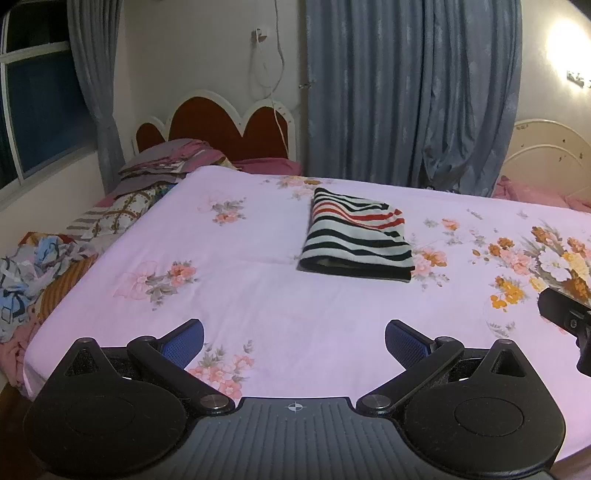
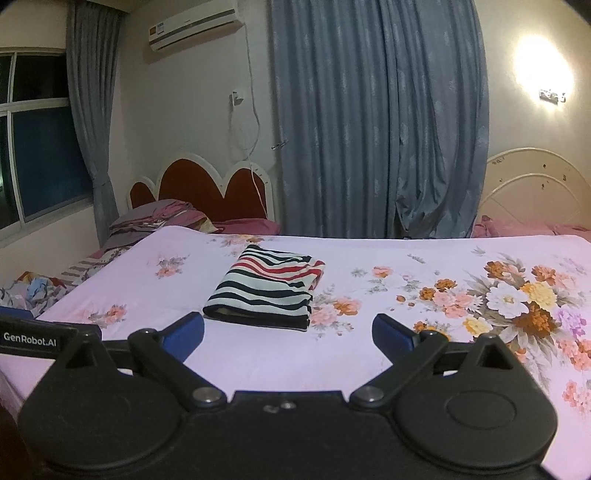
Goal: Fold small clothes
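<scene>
At the far left a dark window [image 1: 40, 110] sits behind a grey-blue curtain [image 1: 96, 74], and below it a heap of crumpled patterned clothes [image 1: 33, 273] lies off the edge of the bed. Beside that heap, pillows and bedding [image 1: 162, 166] are piled against a red headboard with a white scalloped border [image 1: 221, 122]. A white cable [image 1: 275, 74] hangs down the wall above the headboard, and the right wrist view shows an air conditioner [image 2: 195, 26] mounted high on the same wall.

The left tool [image 1: 294, 343] hovers over the near part of the pink floral bedsheet [image 1: 258, 295], its blue-padded fingers [image 1: 186, 341] spread wide with nothing between them. Beyond it, near the middle of the bed, the folded striped garment [image 1: 356, 238] lies flat on the sheet in a neat rectangle, black and white bands with a few red ones on its upper layer; neither tool touches it.

The right tool [image 2: 288, 338] is likewise spread wide and empty above the sheet, with the garment just ahead and slightly left of its gap. A wide grey-blue curtain [image 2: 376, 118] hangs behind the bed. Further right a large flower print [image 2: 517, 299] covers the sheet, a cream headboard [image 2: 535, 184] stands behind, and a wall lamp [image 2: 546, 74] glows.
</scene>
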The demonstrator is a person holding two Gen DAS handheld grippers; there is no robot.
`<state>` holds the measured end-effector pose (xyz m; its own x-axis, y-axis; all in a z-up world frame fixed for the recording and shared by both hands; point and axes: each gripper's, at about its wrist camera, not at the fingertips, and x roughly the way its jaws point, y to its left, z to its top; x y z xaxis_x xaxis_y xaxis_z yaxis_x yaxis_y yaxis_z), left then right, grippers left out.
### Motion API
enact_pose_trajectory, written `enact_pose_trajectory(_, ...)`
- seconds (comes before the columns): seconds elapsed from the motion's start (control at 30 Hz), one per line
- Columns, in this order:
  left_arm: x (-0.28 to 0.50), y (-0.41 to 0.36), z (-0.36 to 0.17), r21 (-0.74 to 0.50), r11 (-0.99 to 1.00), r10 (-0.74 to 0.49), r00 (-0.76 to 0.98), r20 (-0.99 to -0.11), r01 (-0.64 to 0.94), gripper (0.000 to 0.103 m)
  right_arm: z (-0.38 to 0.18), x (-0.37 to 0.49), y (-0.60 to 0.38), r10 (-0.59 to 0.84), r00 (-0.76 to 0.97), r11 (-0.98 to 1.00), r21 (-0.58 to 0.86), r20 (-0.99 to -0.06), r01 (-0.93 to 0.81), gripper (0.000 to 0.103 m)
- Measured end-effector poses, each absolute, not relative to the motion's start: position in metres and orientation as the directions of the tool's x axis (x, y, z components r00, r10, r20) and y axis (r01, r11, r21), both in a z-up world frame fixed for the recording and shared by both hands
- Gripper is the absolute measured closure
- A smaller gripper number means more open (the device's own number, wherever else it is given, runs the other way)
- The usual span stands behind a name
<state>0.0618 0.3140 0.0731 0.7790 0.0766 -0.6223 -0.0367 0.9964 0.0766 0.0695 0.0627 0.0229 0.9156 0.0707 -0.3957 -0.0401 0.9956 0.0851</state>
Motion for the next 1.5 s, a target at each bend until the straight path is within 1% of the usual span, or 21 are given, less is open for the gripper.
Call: enact_pose_trajectory(1.5,0.078,0.319,0.063,0.066,0.998,0.059,0.761,-0.646,-0.021,0.000,0.015,0.079,0.081,0.048,0.905,0.996,0.092,-0.422,-0.010,0.005)
